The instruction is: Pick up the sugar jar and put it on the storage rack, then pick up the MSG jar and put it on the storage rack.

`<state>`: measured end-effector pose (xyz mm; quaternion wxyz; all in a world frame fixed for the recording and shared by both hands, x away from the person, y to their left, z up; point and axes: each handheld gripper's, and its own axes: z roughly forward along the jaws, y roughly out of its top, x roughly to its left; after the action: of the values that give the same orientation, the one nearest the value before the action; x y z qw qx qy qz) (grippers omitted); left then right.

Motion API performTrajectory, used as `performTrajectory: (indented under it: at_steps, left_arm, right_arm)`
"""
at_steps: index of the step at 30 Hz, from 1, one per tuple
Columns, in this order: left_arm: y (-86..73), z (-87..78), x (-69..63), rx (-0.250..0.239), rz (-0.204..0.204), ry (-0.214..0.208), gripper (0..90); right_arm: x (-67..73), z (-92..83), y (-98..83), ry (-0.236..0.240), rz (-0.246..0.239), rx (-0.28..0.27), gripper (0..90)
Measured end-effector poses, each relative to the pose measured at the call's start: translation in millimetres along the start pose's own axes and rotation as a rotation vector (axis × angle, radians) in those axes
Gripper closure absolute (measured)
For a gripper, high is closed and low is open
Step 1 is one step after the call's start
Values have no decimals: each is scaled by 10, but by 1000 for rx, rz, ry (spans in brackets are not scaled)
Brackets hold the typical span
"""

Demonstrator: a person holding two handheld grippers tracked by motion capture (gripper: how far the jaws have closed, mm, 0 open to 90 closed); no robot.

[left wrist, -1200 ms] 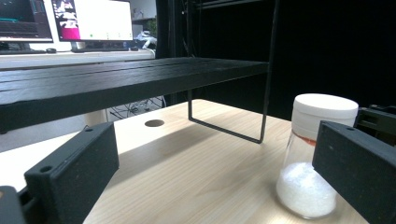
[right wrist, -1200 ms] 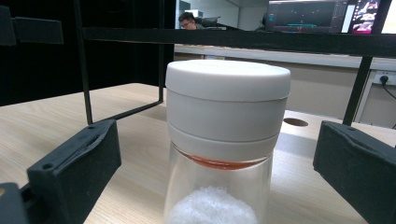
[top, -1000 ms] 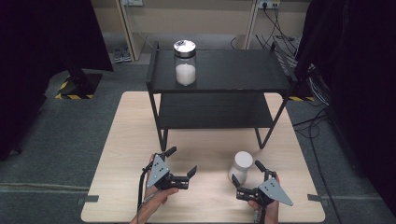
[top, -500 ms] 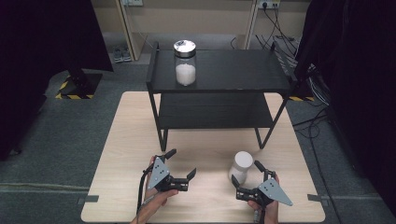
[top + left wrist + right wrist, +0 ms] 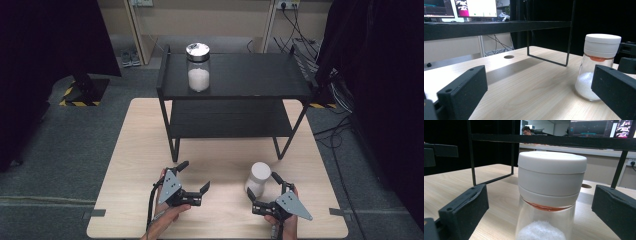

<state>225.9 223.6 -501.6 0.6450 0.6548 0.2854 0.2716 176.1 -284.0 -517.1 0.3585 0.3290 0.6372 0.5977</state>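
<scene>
Right tongs point(image 5: 263, 194) now closer around white-capped jar point(image 5: 258, 178), wide apart; left tongs point(image 5: 194, 177) gaping, empty.

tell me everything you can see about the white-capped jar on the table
The white-capped jar is a small clear jar, glass by the look of it, with a thick white cap in stepped rings and an orange band just under it. White powder or grains fill its lower part. It stands upright on the light wooden table, in front of the black shelf rack. The right gripper has its jaws open on either side of it, not touching.
</scene>
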Motion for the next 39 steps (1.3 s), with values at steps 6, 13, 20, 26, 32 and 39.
performTrajectory:
  at_steps: [6, 13, 20, 26, 32, 39]
  left_arm:
    - [0, 3, 6, -1, -1, 1, 0]
    - [1, 7, -5, 4, 2, -2, 0]
    - [2, 13, -4, 0, 2, -4, 0]
    - [-8, 8, -2, 2, -2, 0, 0]
    - [-12, 13, -7, 7, 2, -1, 0]
    - [-10, 14, -4, 4, 1, 4, 0]
  right_arm:
    - [-6, 4, -4, -1, 2, 3, 9]
    - [-5, 6, -4, -1, 3, 4, 9]
    - [-7, 6, -5, 3, 1, 2, 9]
    - [-12, 6, -3, 2, -1, 2, 9]
    - [-6, 9, -1, 0, -3, 6, 13]
    - [-8, 29, 1, -8, -4, 20, 58]
